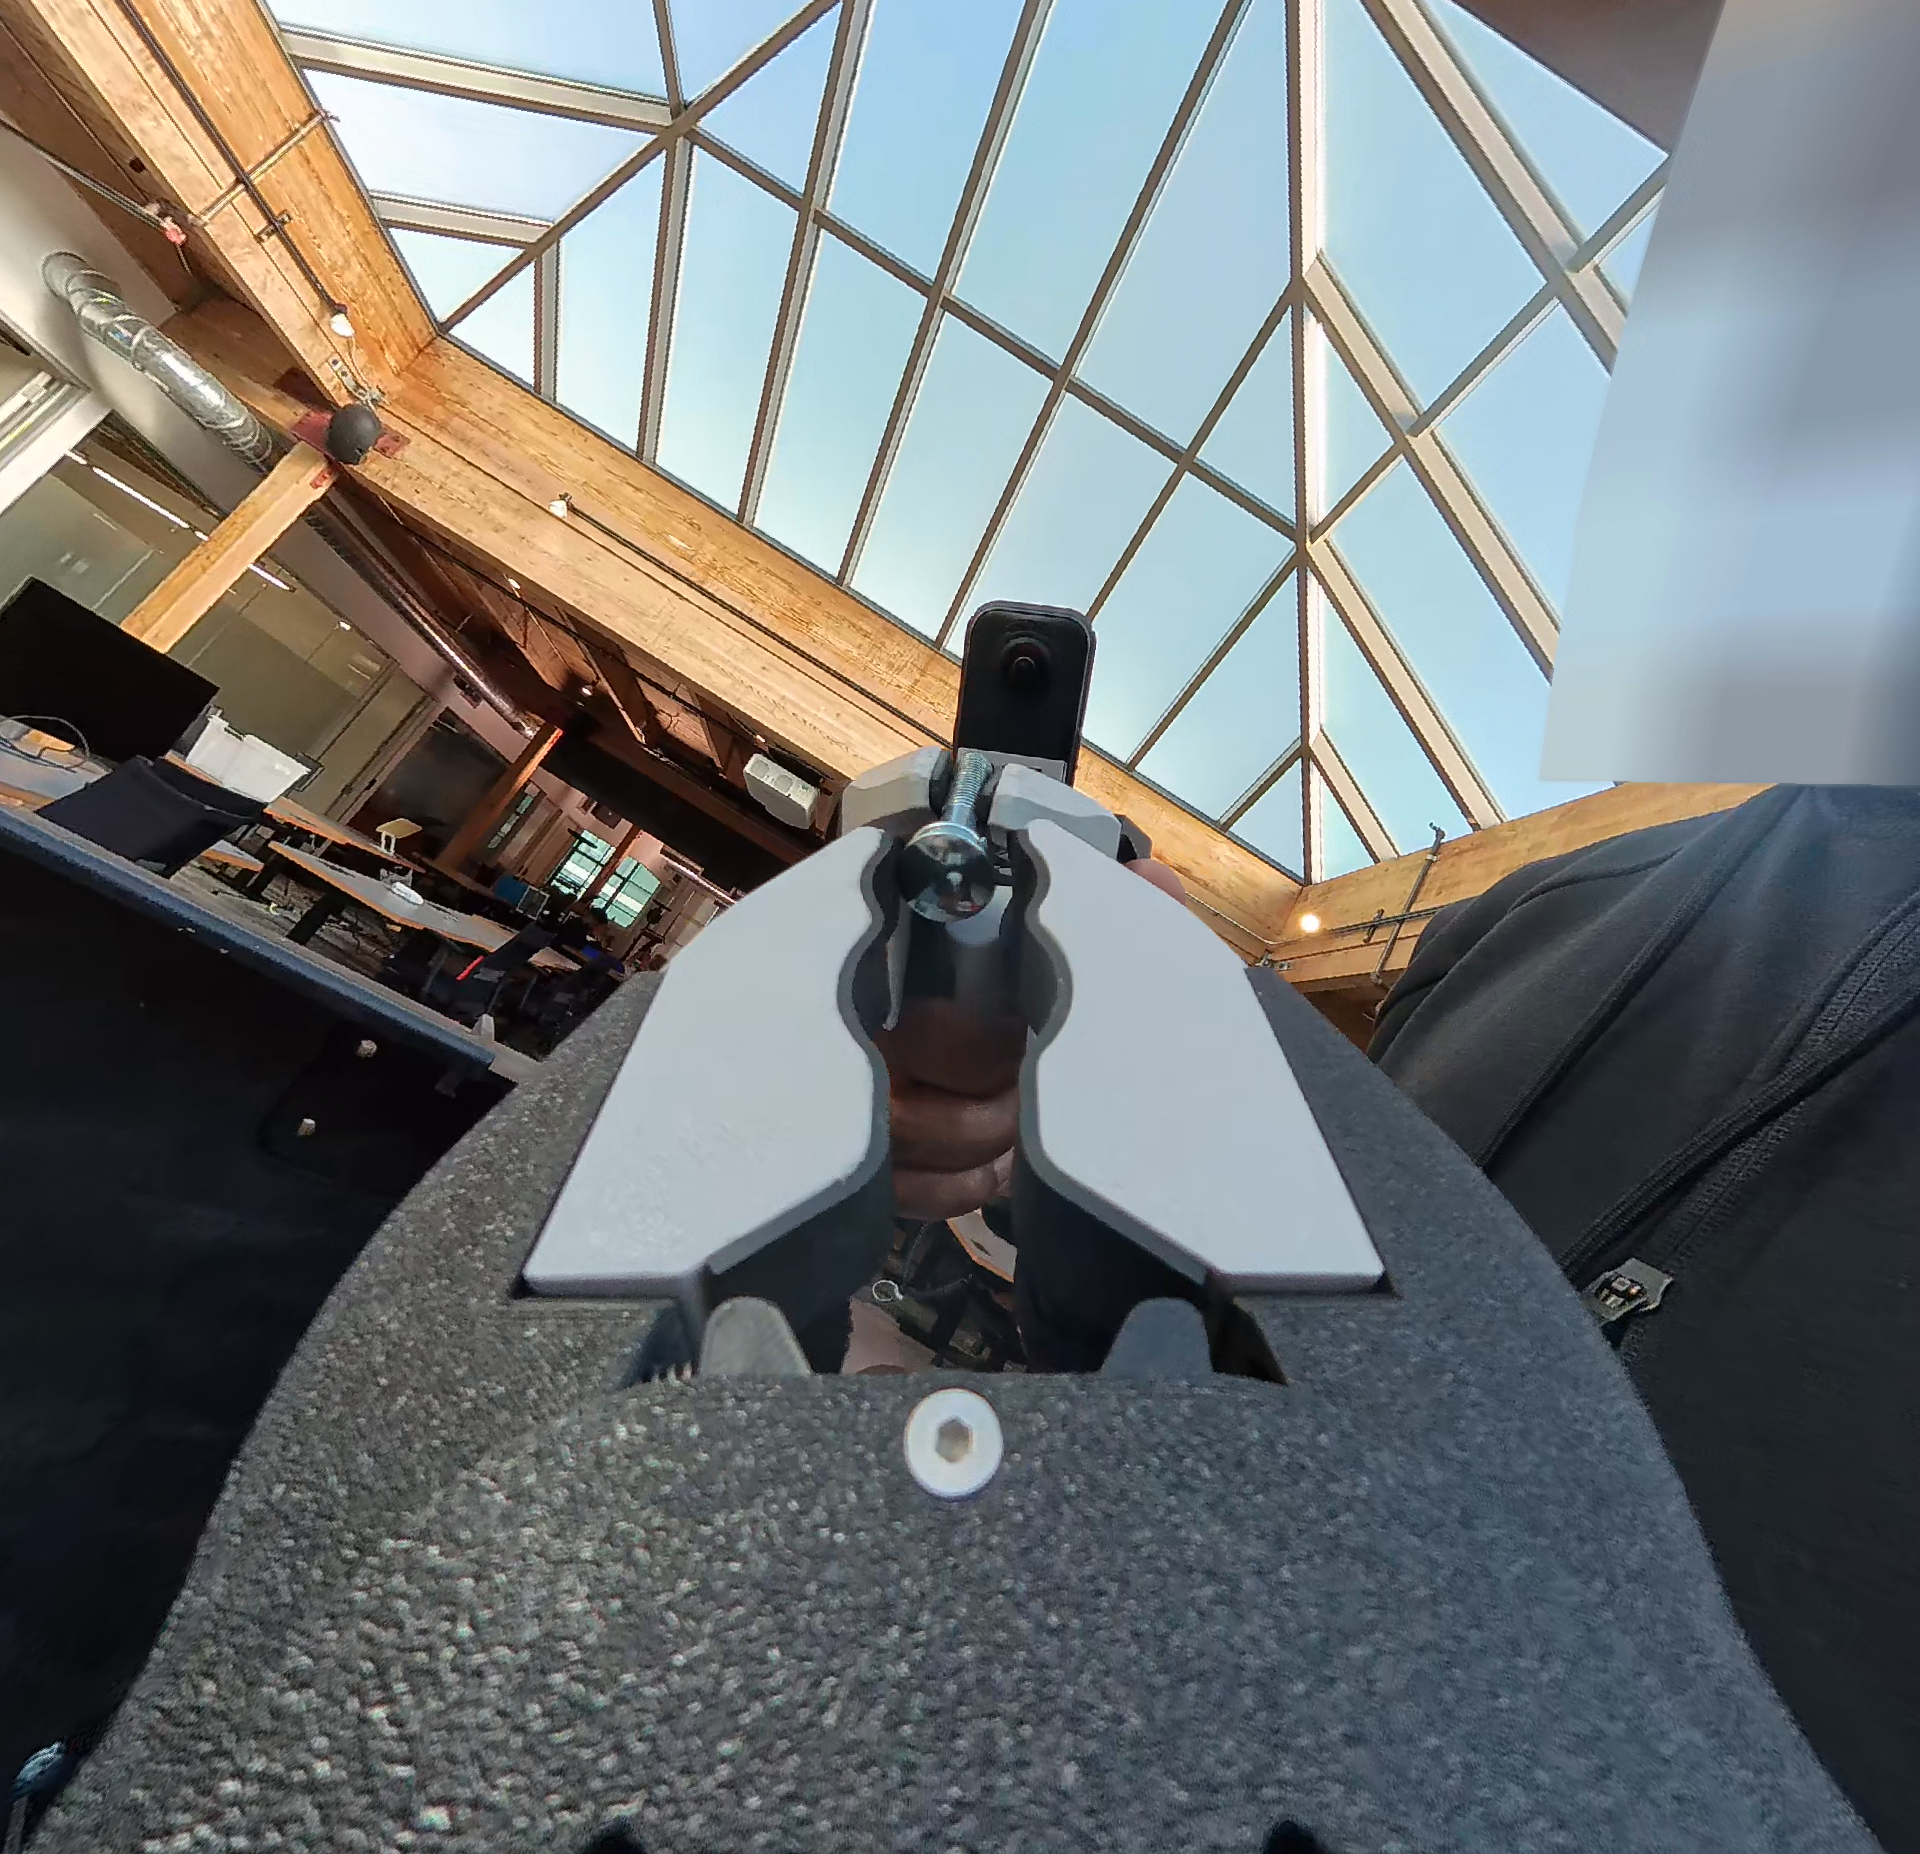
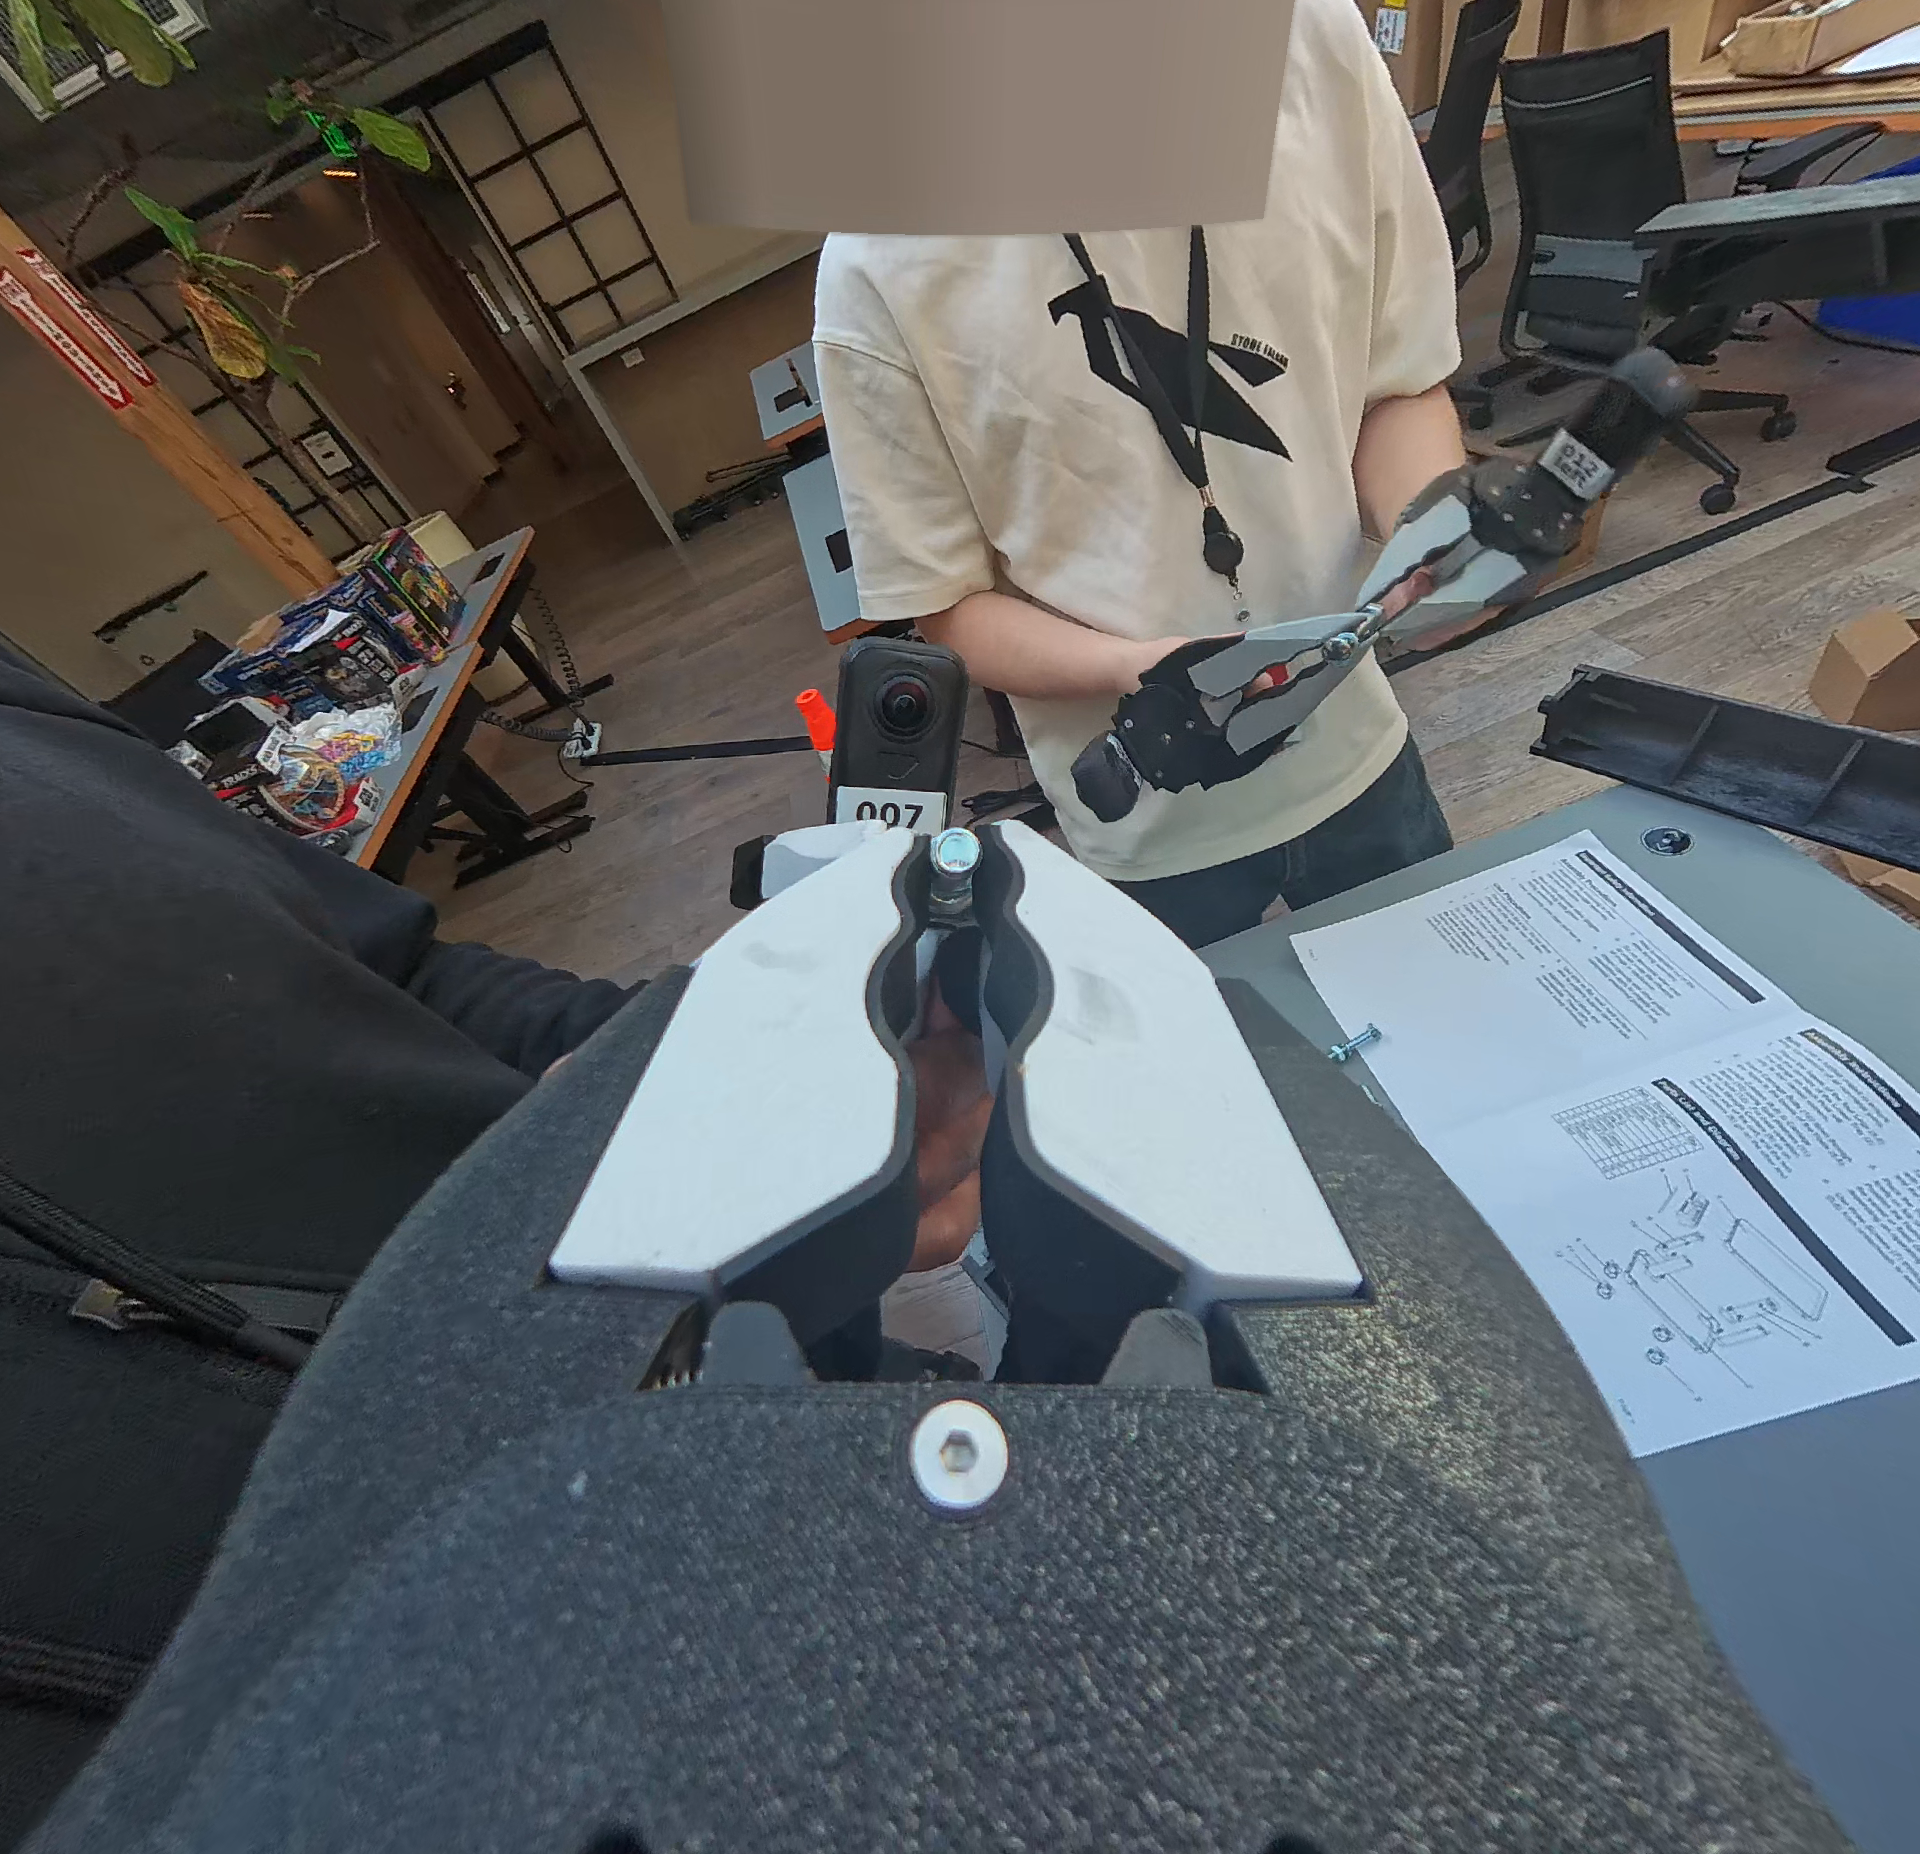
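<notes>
My left gripper points up toward a glass roof and is shut on the head end of a silver bolt. The bolt's shaft runs away into the grey fingertips of my right gripper, with its black camera behind. In the right wrist view my right gripper is shut on the other end of the same bolt. What looks like a nut sits on it. The left gripper meets it tip to tip, and its camera faces me. A hand shows behind both pairs of fingers.
A person in a cream T-shirt stands opposite with two other grippers. A grey table at right holds an open instruction leaflet and a loose bolt. A black ribbed part, office chairs and a cluttered table stand around. Less than 4 cm separates the two grippers' tips.
</notes>
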`<state>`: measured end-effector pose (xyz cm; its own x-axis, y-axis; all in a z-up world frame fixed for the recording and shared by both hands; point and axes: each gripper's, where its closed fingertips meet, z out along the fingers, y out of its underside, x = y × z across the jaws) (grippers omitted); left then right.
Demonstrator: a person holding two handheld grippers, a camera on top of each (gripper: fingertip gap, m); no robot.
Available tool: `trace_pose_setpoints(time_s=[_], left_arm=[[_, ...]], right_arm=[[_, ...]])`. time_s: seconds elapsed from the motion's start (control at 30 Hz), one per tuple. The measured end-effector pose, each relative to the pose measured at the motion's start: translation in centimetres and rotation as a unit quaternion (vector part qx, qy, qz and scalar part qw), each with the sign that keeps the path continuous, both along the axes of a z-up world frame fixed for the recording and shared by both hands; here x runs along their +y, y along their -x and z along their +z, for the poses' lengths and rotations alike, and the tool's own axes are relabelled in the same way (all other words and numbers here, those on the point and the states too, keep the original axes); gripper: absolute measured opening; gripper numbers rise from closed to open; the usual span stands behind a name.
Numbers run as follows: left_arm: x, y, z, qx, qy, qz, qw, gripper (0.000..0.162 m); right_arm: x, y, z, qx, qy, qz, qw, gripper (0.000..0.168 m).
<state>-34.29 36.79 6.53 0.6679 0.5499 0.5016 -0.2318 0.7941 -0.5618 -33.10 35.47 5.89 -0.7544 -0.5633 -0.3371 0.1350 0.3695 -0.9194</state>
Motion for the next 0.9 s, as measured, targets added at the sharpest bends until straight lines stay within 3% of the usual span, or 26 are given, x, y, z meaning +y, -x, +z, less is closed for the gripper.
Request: trace_pose_setpoints(time_s=[0.9], left_arm=[[-0.66, 0.42, 0.11, 0.014, -0.021, -0.014, 1.0, 0.016]], right_arm=[[-0.08, 0.67, 0.34, 0.014, 0.021, -0.002, 1.0, 0.007]])
